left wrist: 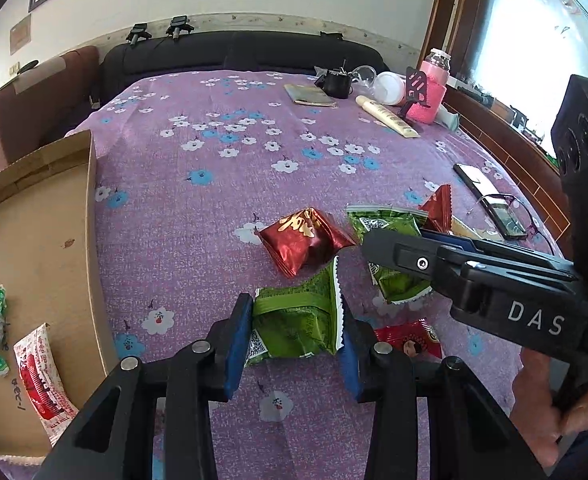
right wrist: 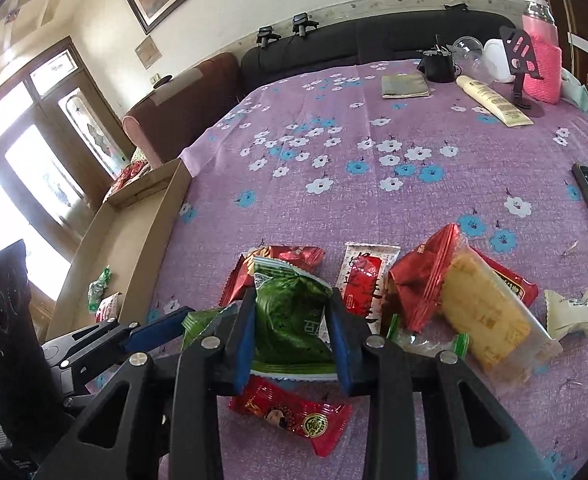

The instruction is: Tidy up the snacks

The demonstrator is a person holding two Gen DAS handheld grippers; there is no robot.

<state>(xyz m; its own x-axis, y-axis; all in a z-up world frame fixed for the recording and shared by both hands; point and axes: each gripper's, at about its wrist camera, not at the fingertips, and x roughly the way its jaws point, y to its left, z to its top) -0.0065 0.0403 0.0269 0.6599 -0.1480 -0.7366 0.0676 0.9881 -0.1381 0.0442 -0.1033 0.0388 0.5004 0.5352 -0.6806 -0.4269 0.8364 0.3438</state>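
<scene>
Purple floral bedspread [left wrist: 222, 184], cardboard box [left wrist: 38, 240] at its edge.

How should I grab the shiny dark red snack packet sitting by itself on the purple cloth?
Probably pinch the dark red packet across its puffy middle, coming from above. It lies flat with bare cloth on its left side, and its crimped ends look thin and slippery.

Daylight, bright and uneven: window [left wrist: 534, 40] blown out white at far right of left wrist view; glazed door [right wrist: 26, 168] overexposed at left of right wrist view. Shadows on purple cloth [left wrist: 214, 200] soft. Strong fisheye bending, dark corner vignetting; slight softness throughout.
</scene>
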